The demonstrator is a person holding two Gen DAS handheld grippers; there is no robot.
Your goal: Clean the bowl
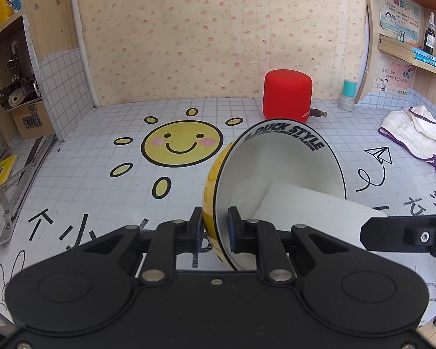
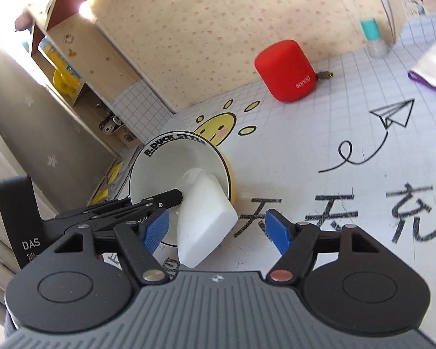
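White grid-patterned covering printed with a smiling sun (image 1: 182,143), a paper plane and black characters spreads over the desk (image 1: 107,157), which runs back to a wall papered in a pink floral print. Next in size, the bowl (image 1: 279,171), yellow outside and white inside with black lettering round its rim, is tipped on edge near the front of the desk, its opening turned toward the right. The left gripper (image 1: 215,228) is clamped tight on the bowl's rim, one pad outside the wall and one inside. A white sponge (image 2: 206,221) block leans with one end inside the bowl and the other sticking out over the rim. The right gripper (image 2: 216,229) stands wide, the sponge between its blue pads (image 2: 157,228), which do not seem to press on it. Toward the back edge sits a red speaker (image 1: 286,96), a plug lying just beside it. At the right edge lies a crumpled white cloth (image 1: 412,133) with purple trim. A small teal-capped bottle (image 1: 347,94) stands in the back right corner.
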